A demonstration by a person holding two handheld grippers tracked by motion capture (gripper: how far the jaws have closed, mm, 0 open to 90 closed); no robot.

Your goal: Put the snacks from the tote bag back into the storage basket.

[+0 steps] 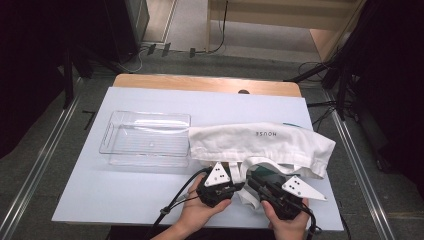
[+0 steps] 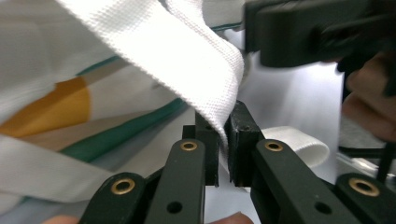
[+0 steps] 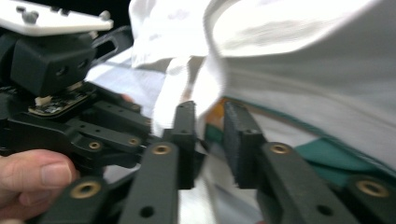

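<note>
One white tote bag (image 1: 260,142), strap pinched in left gripper (image 2: 223,135); right gripper (image 3: 209,135) narrowly apart.

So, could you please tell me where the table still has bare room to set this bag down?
Bare board lies in front of the clear tray, left of the left gripper. A strip behind the white bag is free too. The near middle is crowded: both grippers, right gripper, sit at the bag's handles.
</note>
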